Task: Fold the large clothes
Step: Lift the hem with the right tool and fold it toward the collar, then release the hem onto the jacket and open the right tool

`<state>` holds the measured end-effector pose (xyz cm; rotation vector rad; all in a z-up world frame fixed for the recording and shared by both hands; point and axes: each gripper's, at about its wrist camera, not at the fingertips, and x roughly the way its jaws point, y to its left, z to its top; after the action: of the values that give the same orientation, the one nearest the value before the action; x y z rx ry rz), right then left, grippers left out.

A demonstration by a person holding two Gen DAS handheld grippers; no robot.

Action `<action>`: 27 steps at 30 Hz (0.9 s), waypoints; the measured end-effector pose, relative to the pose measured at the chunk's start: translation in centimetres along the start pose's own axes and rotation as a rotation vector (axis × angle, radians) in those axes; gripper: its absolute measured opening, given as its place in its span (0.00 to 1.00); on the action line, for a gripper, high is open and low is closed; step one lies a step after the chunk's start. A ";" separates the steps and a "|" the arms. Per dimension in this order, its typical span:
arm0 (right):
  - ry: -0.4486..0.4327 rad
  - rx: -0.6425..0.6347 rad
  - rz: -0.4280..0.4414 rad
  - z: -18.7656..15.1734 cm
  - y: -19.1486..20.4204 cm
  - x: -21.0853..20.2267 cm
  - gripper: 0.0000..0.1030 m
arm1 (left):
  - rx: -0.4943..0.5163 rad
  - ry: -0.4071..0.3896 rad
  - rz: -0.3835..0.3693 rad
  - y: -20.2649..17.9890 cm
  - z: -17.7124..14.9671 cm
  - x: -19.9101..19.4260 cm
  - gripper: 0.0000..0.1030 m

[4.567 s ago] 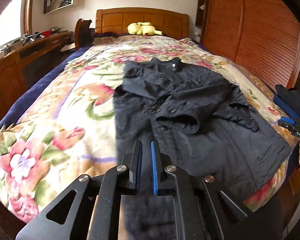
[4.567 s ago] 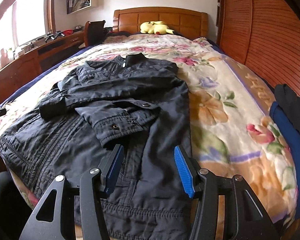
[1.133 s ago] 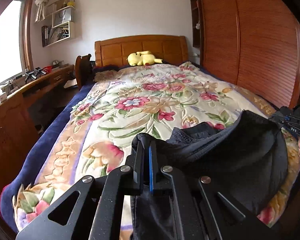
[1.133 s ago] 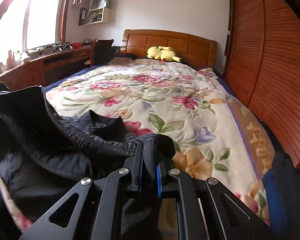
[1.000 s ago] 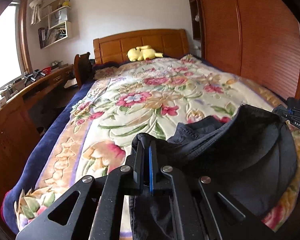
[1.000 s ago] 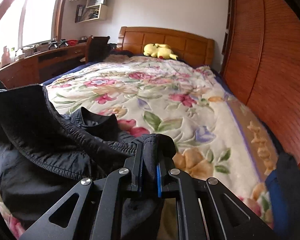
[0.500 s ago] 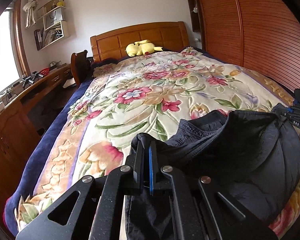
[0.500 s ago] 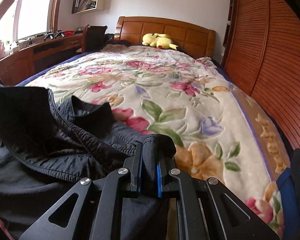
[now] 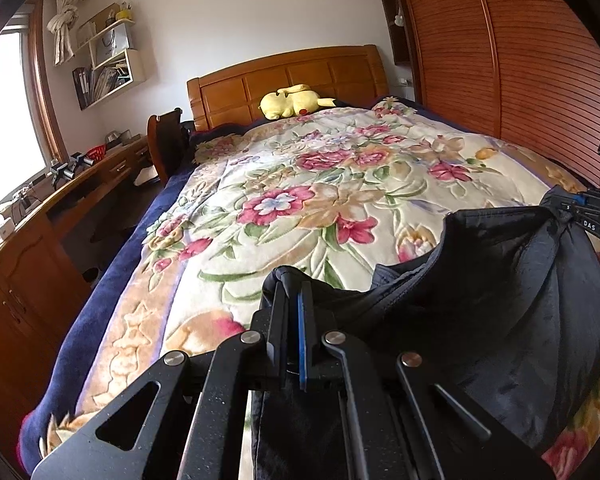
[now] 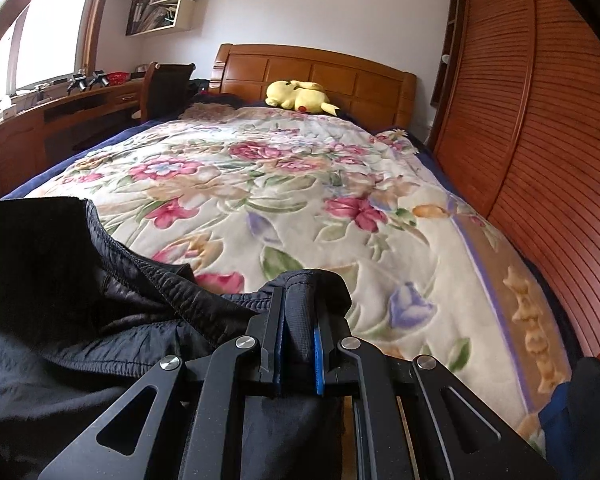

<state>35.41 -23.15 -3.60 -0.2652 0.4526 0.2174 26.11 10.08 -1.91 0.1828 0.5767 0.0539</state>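
Both grippers clamp the black jacket [image 9: 500, 300]: left gripper [image 9: 294, 312] pinches a thin fold of its crinkled nylon hem, right gripper [image 10: 298, 320] a thicker bunched wad. Between them the fabric sags in a slack curve over the plush floral blanket [image 10: 300, 184] at the bed's foot, before a panelled wooden headboard [image 9: 288, 76]

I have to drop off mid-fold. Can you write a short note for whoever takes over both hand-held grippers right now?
Left hand-held gripper: shut on the black jacket's hem.
Right hand-held gripper: shut on the hem's other corner.
Jacket: at the foot of the floral blanket, hem lifted, body bunched beneath.
Done: both corners gripped and raised.
Left: probably carry the hem toward the headboard, lay it flat, release, then finish folding.
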 end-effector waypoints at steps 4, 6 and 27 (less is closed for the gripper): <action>0.019 0.006 -0.015 0.0 0.5 1.4 0.10 | -0.004 0.012 0.005 0.0 0.3 0.8 0.04; 0.031 0.020 -0.016 -0.2 0.5 1.6 0.13 | -0.026 0.026 -0.013 0.2 0.2 1.5 0.04; 0.298 0.075 0.101 -4.0 -2.5 3.5 0.47 | -0.036 0.153 -0.150 0.5 -9.3 -1.0 0.67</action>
<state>37.52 -26.14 -8.12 -0.2013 0.7690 0.2607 20.19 11.90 -8.96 0.1005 0.7396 -0.0678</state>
